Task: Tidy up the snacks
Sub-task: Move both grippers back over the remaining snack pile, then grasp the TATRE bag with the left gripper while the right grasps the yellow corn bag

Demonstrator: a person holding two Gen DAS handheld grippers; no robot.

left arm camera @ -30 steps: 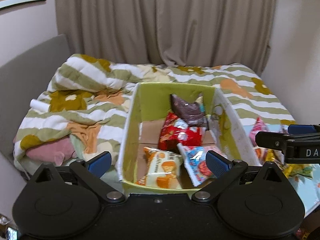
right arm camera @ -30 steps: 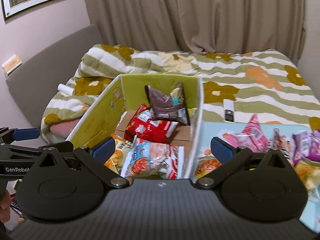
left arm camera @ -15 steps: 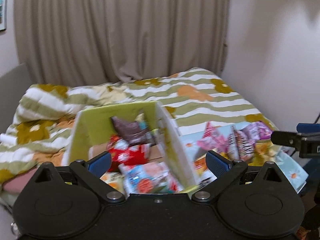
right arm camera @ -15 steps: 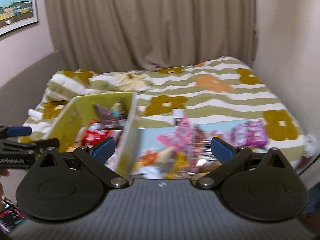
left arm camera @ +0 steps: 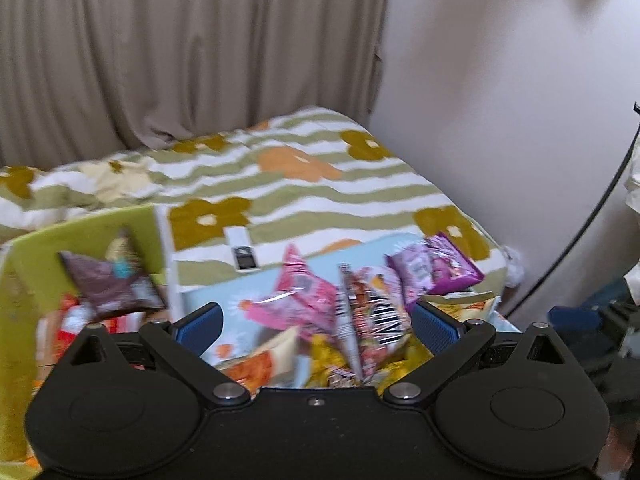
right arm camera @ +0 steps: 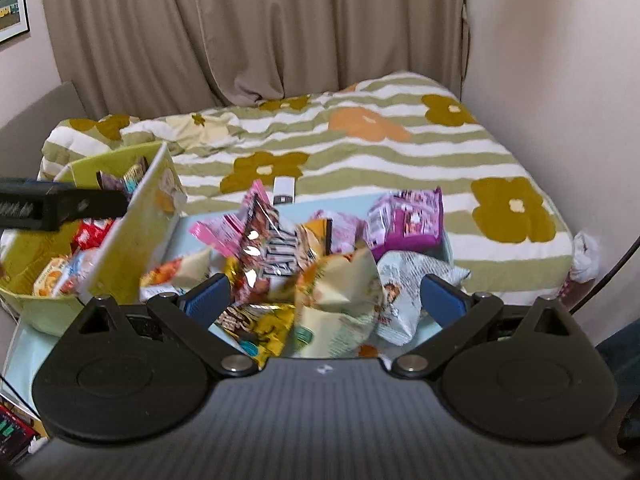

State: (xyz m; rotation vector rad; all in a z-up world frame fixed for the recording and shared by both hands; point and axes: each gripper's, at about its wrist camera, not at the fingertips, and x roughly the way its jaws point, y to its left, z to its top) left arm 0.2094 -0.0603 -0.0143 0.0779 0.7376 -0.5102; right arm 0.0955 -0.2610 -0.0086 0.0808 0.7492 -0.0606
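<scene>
A pile of snack packets (right arm camera: pixel 316 256) lies on a light blue mat (right arm camera: pixel 200 220) on the bed: a pink packet (left arm camera: pixel 304 304), a purple packet (right arm camera: pixel 404 220), a cream packet (right arm camera: pixel 340 304) and others. A green cardboard box (right arm camera: pixel 136 236) to the left holds several packets, among them a brown one (left arm camera: pixel 112 288). My left gripper (left arm camera: pixel 316 326) is open and empty above the pile's left side. My right gripper (right arm camera: pixel 324 300) is open and empty over the pile's near edge. The left gripper also shows at the left of the right wrist view (right arm camera: pixel 60 204).
A green, white and orange flowered quilt (right arm camera: pixel 360 148) covers the bed. A small white remote (right arm camera: pixel 284 192) lies on it behind the mat. Beige curtains (right arm camera: pixel 240 32) hang behind. A wall (right arm camera: pixel 560 80) bounds the right side, with a black cable (left arm camera: pixel 600 200).
Both grippers have swung to the right, from facing the green box to facing the snack pile on the mat. Both stay open and empty.
</scene>
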